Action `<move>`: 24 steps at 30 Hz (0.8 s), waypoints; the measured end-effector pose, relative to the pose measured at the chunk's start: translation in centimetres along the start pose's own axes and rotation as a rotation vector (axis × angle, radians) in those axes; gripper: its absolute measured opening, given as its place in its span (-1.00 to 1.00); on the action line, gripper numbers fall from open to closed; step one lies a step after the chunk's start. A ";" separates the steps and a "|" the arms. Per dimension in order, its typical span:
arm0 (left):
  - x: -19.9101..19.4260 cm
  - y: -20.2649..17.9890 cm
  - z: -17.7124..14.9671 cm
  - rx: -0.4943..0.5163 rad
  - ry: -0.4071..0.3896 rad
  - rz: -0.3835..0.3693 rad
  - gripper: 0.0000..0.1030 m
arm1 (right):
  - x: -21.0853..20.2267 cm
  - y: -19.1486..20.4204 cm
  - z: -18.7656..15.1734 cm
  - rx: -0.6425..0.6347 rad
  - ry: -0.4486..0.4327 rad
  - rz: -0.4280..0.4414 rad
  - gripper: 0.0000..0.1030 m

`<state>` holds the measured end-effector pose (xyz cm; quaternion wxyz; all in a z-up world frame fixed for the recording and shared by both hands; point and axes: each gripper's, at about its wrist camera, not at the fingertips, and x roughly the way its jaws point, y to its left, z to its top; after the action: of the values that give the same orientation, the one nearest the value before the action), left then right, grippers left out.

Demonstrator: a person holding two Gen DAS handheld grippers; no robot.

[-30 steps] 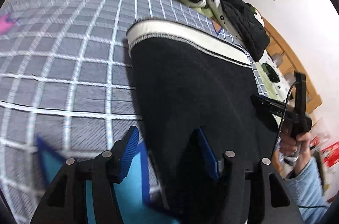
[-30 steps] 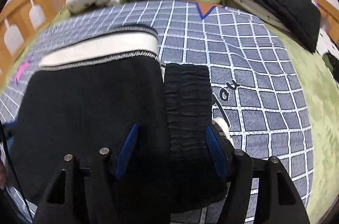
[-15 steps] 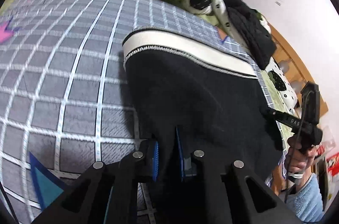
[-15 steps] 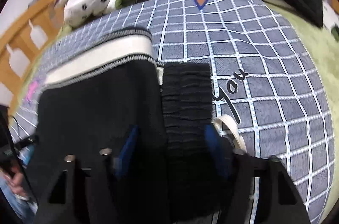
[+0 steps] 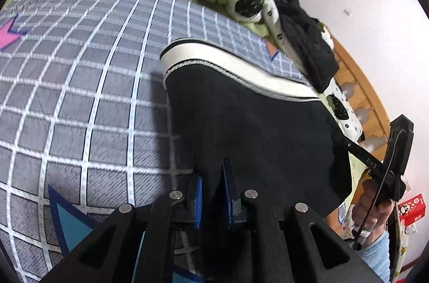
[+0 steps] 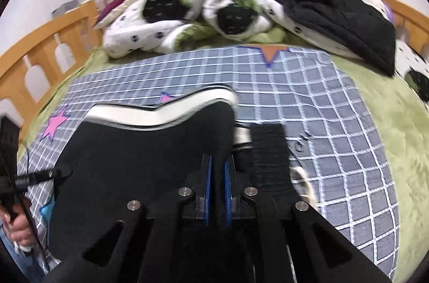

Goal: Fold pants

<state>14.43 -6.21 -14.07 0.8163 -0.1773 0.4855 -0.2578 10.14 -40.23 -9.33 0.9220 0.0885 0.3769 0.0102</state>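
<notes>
In the left wrist view, the left hand-held gripper (image 5: 211, 192) is pinching the near edge of the black pants (image 5: 249, 127), which are lying on the checked blanket (image 5: 80, 95) with their white band (image 5: 230, 63) at the far end. In the right wrist view, the right hand-held gripper (image 6: 217, 189) is likewise clamping the near edge of the pants (image 6: 139, 149), just beside the ribbed black strip (image 6: 269, 149) (still lying flat on the blanket (image 6: 335, 135)). The cloth is looking soft, limp and light, so taking hold at two edge points, well apart, should be keeping it from sagging.

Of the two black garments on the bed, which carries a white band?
The black pants held by both grippers; their far edge has a white band. The black knit garment beside the quilt is plain.
</notes>
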 end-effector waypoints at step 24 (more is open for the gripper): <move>1.9 -2.2 -0.3 0.126 -0.058 0.123 -0.66 | 8.0 -6.8 -1.1 0.161 0.200 0.149 0.27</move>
<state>14.35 -9.18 -14.37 0.8538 -0.1028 0.4546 -0.2318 14.78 -46.05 -16.85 0.8665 0.1883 0.4588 0.0571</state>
